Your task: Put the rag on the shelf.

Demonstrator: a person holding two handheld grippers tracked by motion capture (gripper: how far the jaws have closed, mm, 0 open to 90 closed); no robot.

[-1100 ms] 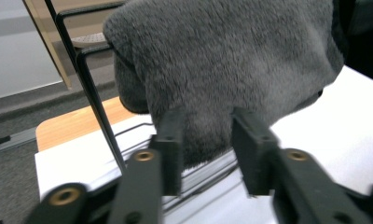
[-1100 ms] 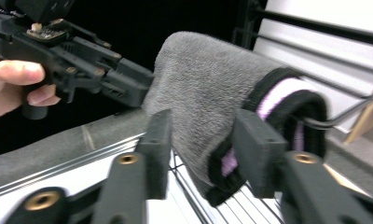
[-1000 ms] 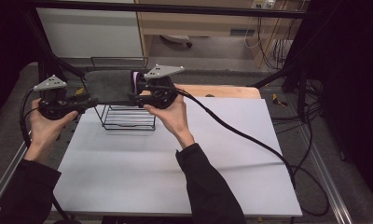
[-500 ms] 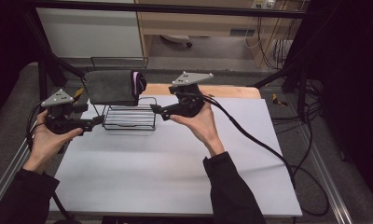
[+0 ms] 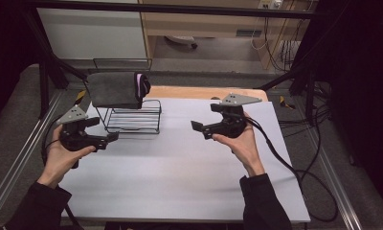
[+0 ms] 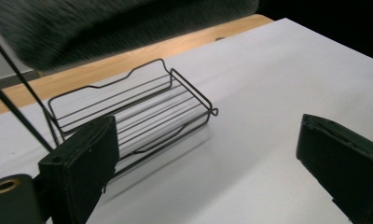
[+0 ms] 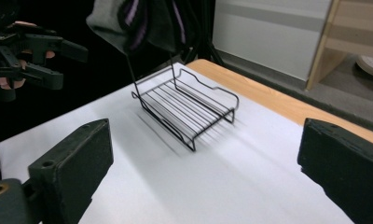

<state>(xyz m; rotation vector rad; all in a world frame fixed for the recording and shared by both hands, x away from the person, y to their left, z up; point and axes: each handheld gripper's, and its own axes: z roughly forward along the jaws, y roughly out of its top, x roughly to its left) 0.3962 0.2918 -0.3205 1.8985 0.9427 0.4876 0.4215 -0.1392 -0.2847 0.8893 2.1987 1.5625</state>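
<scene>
Grey towel [image 5: 114,89] draped over wire rack [image 5: 132,116], could slide off; left gripper [image 5: 114,136] and right gripper [image 5: 195,126] gaping wide, empty.

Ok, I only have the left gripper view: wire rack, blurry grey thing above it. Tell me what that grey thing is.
Observer: A grey towel draped over the top of the wire rack, with a purple edge at its right end.
Operator: Give me the right gripper's position.
Observer: The right gripper is off the rack's right side, over the white table, jaws apart and empty.
Operator: Say where my left gripper sits from above.
Observer: The left gripper is just in front of the rack's left corner, apart from the rack.
</scene>
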